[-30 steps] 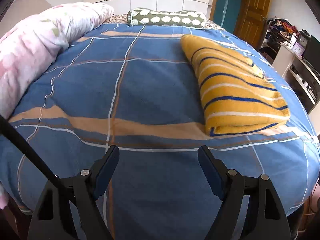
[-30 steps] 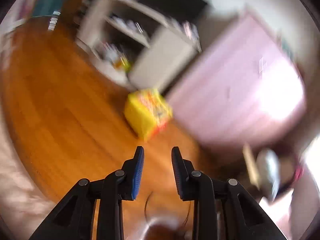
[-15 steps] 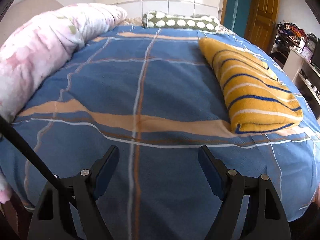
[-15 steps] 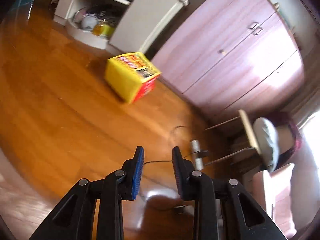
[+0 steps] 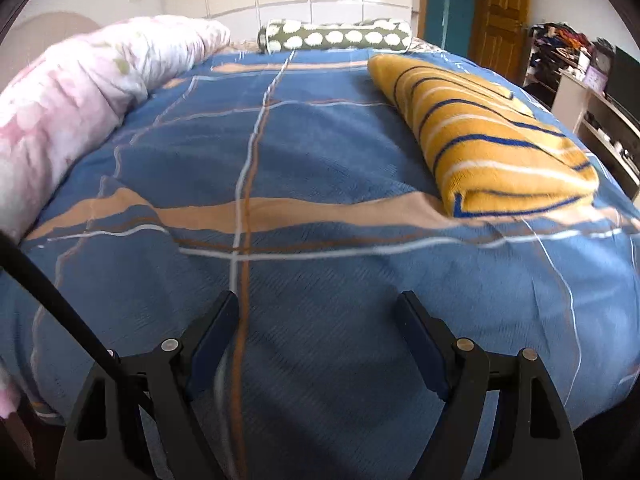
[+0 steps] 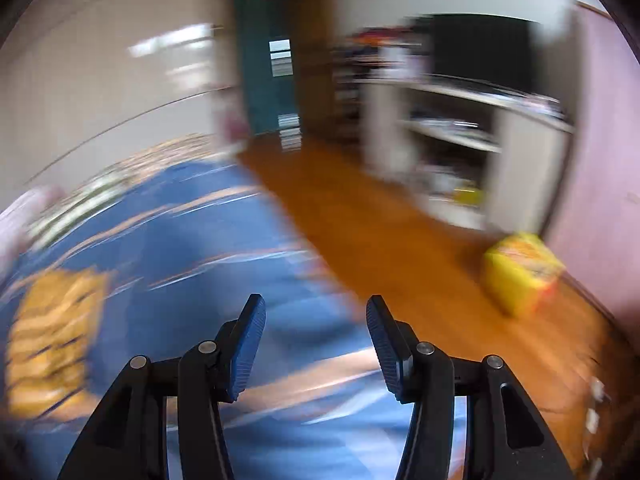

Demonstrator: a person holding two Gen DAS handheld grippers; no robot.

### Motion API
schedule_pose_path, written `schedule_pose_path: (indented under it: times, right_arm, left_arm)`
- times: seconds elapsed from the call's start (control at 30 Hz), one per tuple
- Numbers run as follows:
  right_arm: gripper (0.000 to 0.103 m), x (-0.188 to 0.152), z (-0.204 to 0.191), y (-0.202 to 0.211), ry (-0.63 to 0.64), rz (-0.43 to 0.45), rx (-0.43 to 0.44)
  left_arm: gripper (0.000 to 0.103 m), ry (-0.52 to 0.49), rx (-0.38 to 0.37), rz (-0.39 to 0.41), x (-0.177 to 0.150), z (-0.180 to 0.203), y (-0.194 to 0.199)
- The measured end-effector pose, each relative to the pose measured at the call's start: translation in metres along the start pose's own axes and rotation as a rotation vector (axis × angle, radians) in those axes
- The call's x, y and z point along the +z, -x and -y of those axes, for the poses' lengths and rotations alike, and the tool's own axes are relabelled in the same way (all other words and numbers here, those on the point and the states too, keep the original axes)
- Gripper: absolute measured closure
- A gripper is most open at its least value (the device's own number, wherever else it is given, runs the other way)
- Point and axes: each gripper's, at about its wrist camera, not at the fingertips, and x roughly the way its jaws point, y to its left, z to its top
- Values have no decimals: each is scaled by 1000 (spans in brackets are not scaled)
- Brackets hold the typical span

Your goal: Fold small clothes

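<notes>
1 folded yellow striped garment [image 5: 492, 140] lies on the bed [image 5: 304, 160], ahead-right of the left gripper [image 5: 318, 344] and ahead-left of the right gripper [image 6: 316, 344]. Both grippers hover level over the bedspread, jaws spread, empty.

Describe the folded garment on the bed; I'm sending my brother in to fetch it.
Find the bed with the blue plaid cover. On its right side, below the green spotted bolster, lies the folded garment. It alone is mustard yellow with blue and white stripes.
</notes>
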Motion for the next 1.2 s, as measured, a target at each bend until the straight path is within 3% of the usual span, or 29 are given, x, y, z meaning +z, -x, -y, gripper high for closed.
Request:
schedule_pose_path:
  times: [0.13, 0.27, 0.37, 0.43, 0.53, 0.6, 0.7, 0.77, 0.8, 0.87, 1.0, 1.2]
  right_arm:
    - [47, -62, -106, -14, 256, 14, -62]
    - [47, -100, -158, -34, 418, 58, -143]
    - [46, -79, -152, -47, 350, 60, -117]
    - [33, -61, -148, -55, 311, 57, -145]
    - [28, -33, -133, -90, 272, -10, -200]
    - [28, -16, -120, -123, 253, -93, -202]
    - [28, 1, -89, -159, 176, -194, -193]
    - [18, 4, -74, -166, 111, -220, -157]
    - [11, 5, -67, -172, 79, -242, -132]
    - [0, 5, -55, -178, 32, -270, -119]
    - [0, 1, -51, -171, -3, -265, -110]
    - [0, -1, -43, -171, -34, -270, -78]
  left_arm:
    - [23, -5, 41, 75, -15, -11, 9]
    - [23, 1, 98, 128, -1, -21, 8]
    - [22, 22, 129, 156, 23, -33, 2]
    - [14, 64, 129, 152, 46, -47, -8]
    - [13, 94, 143, 92, 82, -68, -39]
    - [13, 96, 184, 41, 100, -79, -64]
    - [13, 122, 172, -75, 118, -98, -107]
    - [10, 167, 144, -130, 123, -112, -126]
    - [2, 187, 145, -126, 125, -117, -129]
    - [0, 195, 149, -139, 125, -121, -135]
    - [0, 226, 111, -126, 123, -127, -137]
    - [0, 225, 112, -125, 122, -128, -136]
